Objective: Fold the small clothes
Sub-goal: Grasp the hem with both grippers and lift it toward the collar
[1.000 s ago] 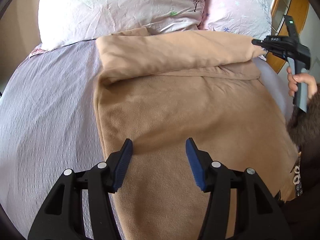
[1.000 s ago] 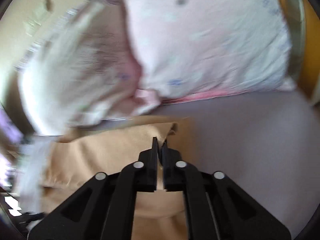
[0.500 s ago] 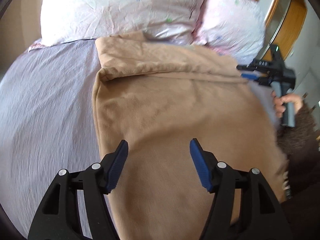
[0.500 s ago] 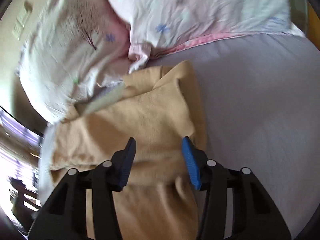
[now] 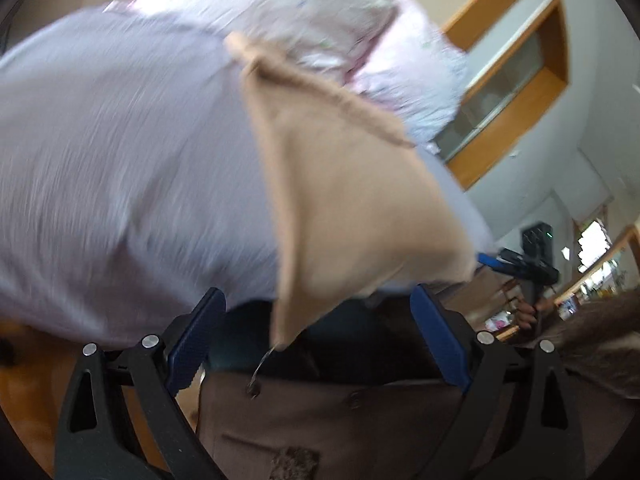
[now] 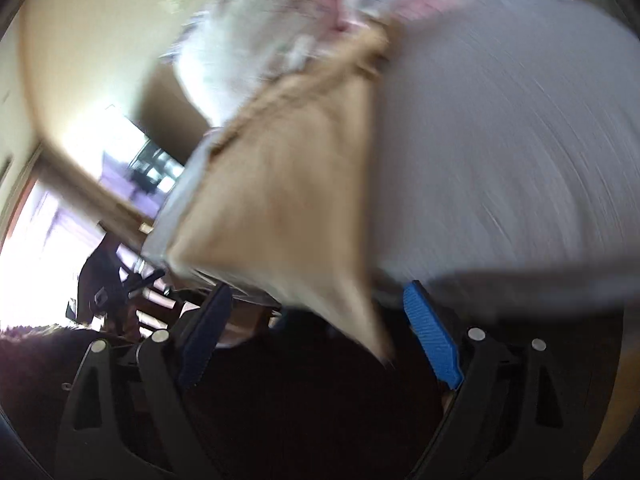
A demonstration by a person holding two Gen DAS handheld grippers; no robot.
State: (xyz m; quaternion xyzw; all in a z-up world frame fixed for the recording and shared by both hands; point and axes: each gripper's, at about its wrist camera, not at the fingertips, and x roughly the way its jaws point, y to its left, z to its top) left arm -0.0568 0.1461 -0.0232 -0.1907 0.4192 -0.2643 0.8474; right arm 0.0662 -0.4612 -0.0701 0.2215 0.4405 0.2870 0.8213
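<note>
- Left wrist view: left hand-held gripper point(image 5: 316, 340) spread wide, blue pads point(image 5: 438, 340) gripping nothing, set low near the foot of the bed point(image 5: 120, 160) and tilted, probably so as to reach the near edge of the cloth.
- Tan garment point(image 5: 344, 208) lying on the lilac bed sheet, far end tucked up against the pillows point(image 5: 340, 28), near corner drooping off the bed edge between the two pads without being pinched; a loose thread dangling from that corner.
- Far end apparently folded back already, judging by the doubled edge near the pillows; near half not yet folded.
- Right hand-held gripper point(image 5: 506, 262) visible at the garment's right corner, just beside the cloth; contact impossible to tell.
- Wooden door frame point(image 5: 516, 112) behind, blurred.
- Right wrist view: heavy blur. Right hand-held gripper point(image 6: 316, 320) likewise spread, nothing between the pads point(image 6: 432, 336).
- Garment point(image 6: 288, 200) spread flat on the bed point(image 6: 500, 152), one corner hanging toward the gap between the pads, likely the next point to grab.
- Both tools placed at the two near corners, seemingly ready for lifting that edge over toward the pillows point(image 6: 256, 40).
</note>
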